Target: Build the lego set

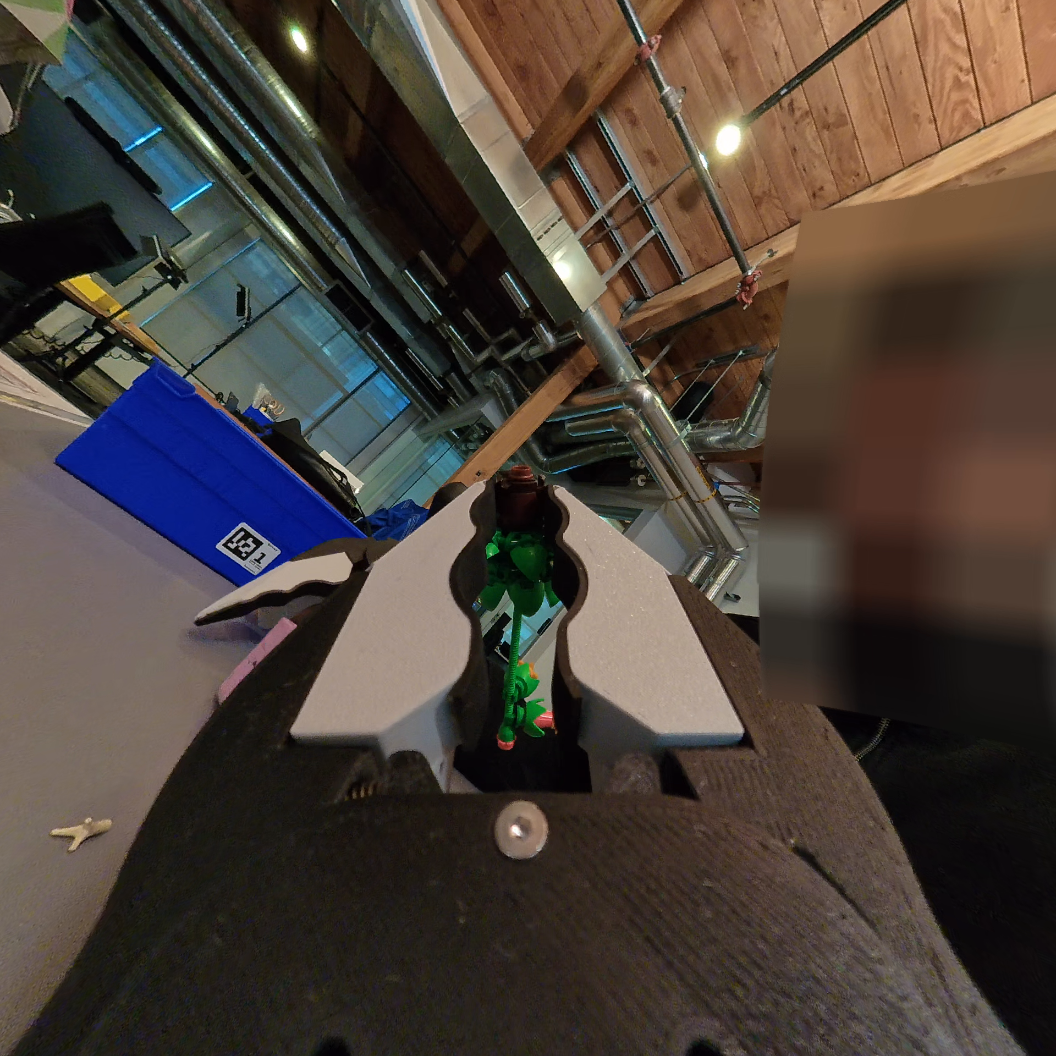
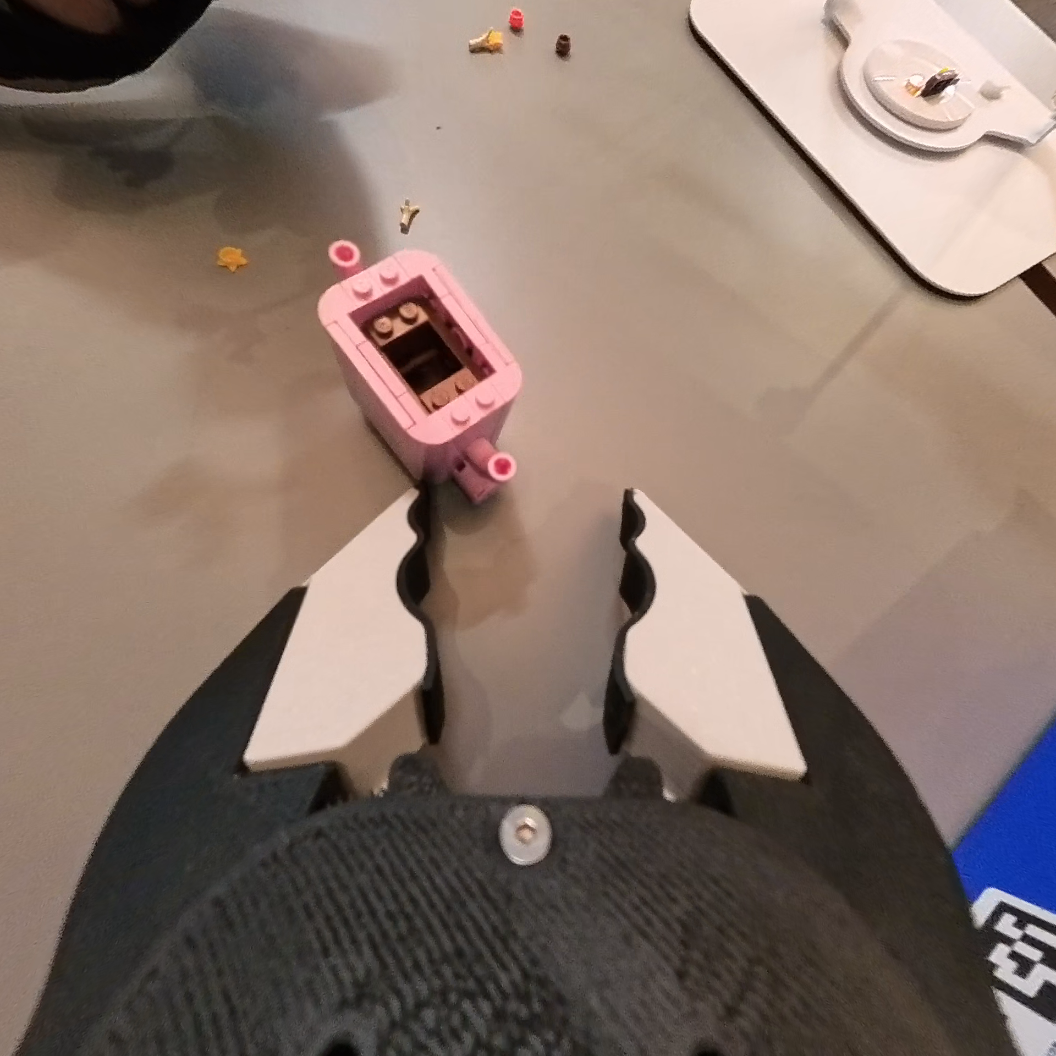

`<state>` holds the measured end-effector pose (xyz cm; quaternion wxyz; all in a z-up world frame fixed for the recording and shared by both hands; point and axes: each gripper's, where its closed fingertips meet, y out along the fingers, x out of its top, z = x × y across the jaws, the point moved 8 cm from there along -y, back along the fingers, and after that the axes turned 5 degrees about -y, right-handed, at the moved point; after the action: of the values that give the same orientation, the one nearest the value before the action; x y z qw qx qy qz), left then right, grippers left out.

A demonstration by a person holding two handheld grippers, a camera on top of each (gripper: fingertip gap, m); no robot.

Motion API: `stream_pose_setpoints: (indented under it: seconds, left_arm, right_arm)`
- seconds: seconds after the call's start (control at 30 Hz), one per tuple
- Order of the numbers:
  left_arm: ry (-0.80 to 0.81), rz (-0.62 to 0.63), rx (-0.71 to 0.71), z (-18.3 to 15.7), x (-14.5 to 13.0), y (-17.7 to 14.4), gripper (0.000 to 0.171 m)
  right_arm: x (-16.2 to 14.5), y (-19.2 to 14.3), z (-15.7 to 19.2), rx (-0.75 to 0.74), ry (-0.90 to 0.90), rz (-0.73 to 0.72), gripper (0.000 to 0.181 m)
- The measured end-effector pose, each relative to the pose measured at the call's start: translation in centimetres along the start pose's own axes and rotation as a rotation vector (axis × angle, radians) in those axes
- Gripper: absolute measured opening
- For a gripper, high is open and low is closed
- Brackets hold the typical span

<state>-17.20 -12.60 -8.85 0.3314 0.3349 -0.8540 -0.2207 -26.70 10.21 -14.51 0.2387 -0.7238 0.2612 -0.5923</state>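
while left tool (image 1: pixel 517 503) clamps green stem (image 1: pixel 514 646), right tool (image 2: pixel 523 503) gapes over grey table (image 2: pixel 743 400); wood ceiling (image 1: pixel 857 86) above.

Left wrist view: sharp, dim room, lit by ceiling spotlights (image 1: pixel 727 139) that flare above the blue bin (image 1: pixel 188 468); straight pipes bow at the frame edges (wide-angle distortion). Right wrist view: even overhead light, slight motion blur, soft shadows and faint reflections on the grey table (image 2: pixel 714 366) around the pink lego box (image 2: pixel 420 354).
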Motion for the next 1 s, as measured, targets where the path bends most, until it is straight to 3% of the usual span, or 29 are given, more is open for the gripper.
stream_pose_setpoints:
  seconds: [0.5,0.63,1.0]
  left_arm:
    - [-0.009,0.000,-0.003,0.1,-0.1,0.0,0.013]
    - [-0.010,-0.002,-0.004,0.1,-0.1,0.0,0.013]
    - [-0.027,-0.007,-0.019,0.3,-0.1,-0.1,0.013]
  right_arm:
    - [0.3,0.5,-1.8,-0.208,0.050,0.000,0.052]
    - [0.3,0.0,-2.6,-0.282,0.067,-0.029,0.039]
    - [3.2,-5.2,-3.3,-0.453,0.297,-0.624,0.048]
